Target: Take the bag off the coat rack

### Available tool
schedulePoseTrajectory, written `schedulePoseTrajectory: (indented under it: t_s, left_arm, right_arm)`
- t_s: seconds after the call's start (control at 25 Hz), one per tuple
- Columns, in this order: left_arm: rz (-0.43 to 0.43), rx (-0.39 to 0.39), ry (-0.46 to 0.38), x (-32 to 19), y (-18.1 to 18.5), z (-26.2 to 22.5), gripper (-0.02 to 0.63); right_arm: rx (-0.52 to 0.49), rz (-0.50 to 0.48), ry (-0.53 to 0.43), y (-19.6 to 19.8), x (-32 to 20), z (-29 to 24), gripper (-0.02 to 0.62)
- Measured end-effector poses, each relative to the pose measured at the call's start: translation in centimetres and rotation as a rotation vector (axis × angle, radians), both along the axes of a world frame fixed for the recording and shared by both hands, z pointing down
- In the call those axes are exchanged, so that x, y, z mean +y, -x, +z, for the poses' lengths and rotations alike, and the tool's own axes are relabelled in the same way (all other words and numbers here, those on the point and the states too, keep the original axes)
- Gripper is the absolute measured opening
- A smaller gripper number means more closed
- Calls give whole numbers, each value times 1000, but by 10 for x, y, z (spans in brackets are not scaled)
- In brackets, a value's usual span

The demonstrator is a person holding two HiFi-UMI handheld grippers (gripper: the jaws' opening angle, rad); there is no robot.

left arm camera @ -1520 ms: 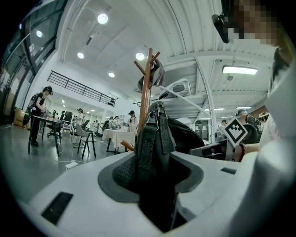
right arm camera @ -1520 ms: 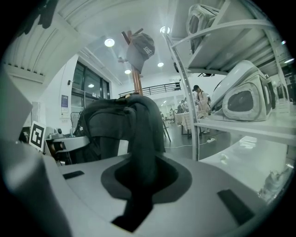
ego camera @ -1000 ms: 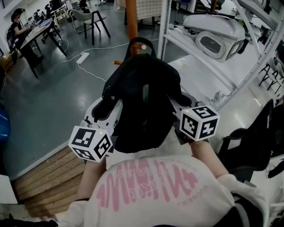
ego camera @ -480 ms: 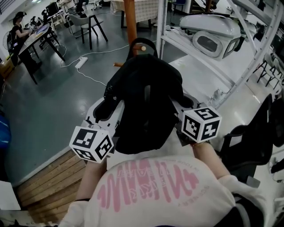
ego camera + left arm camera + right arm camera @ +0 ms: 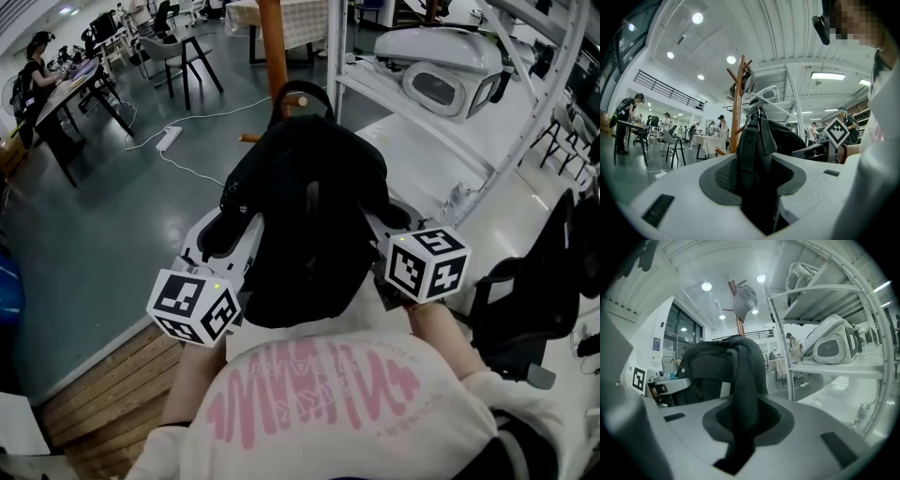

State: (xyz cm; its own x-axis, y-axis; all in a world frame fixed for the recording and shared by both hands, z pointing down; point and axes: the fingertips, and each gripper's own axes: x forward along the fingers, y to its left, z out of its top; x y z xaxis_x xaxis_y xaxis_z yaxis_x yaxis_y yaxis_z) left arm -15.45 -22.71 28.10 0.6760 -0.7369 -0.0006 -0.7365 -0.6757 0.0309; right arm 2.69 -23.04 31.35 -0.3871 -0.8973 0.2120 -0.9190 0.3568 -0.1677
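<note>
A black backpack (image 5: 305,216) hangs in front of me between both grippers, close to the wooden coat rack pole (image 5: 275,47). Its top loop (image 5: 302,89) arches over a peg tip; whether it still rests on the peg I cannot tell. My left gripper (image 5: 234,220) is shut on a black webbing strap (image 5: 749,150) at the bag's left side. My right gripper (image 5: 384,217) is shut on a fold of the bag's black fabric (image 5: 740,394) at the right side. A grey cap (image 5: 744,298) hangs at the top of the rack.
A white metal shelf frame (image 5: 412,112) holding a white machine (image 5: 441,70) stands just right of the rack. A black chair (image 5: 534,300) is at my right. A power strip and cable (image 5: 169,139) lie on the grey floor, with desks and a seated person (image 5: 37,56) far left.
</note>
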Motion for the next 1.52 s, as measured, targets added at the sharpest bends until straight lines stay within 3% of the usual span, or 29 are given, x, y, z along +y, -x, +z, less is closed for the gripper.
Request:
schedulePoseTrajectory:
  t_s: [0.44,1.08,1.52]
  left_arm:
    - [1,13,-18,-2,-4,1,155]
    - [-94,2,2,21,-67,-1,155]
    - [-150,2,16,55,-91,2,155]
  right_arm:
    - [4,-5,-6,-3,2,0,55]
    - [-29,-78,26,-64,8,1,58]
    - [-28,-129,36,-86,28,3,58]
